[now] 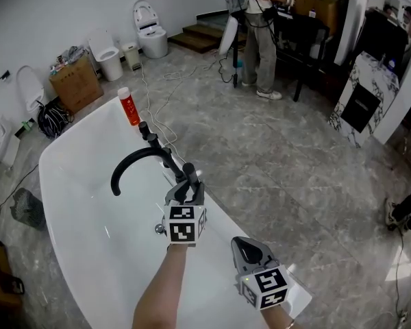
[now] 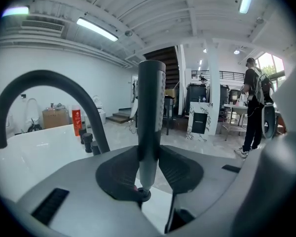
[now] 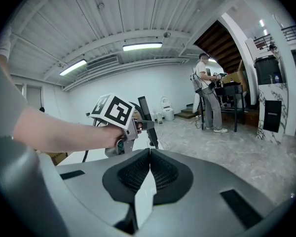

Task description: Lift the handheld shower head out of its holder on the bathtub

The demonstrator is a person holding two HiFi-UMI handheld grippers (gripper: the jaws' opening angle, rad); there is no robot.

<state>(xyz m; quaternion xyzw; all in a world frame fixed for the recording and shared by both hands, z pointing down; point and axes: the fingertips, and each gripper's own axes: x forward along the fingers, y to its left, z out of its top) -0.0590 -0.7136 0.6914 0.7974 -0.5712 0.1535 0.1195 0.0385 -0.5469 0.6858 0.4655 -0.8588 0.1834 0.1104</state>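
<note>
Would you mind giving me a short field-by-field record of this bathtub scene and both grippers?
left gripper: shut on handheld shower head, which stands upright
right gripper: shut, empty
bathtub: white, black faucet spout arching over it
far rim: red bottle standing upright
background: person standing on the floor
</note>
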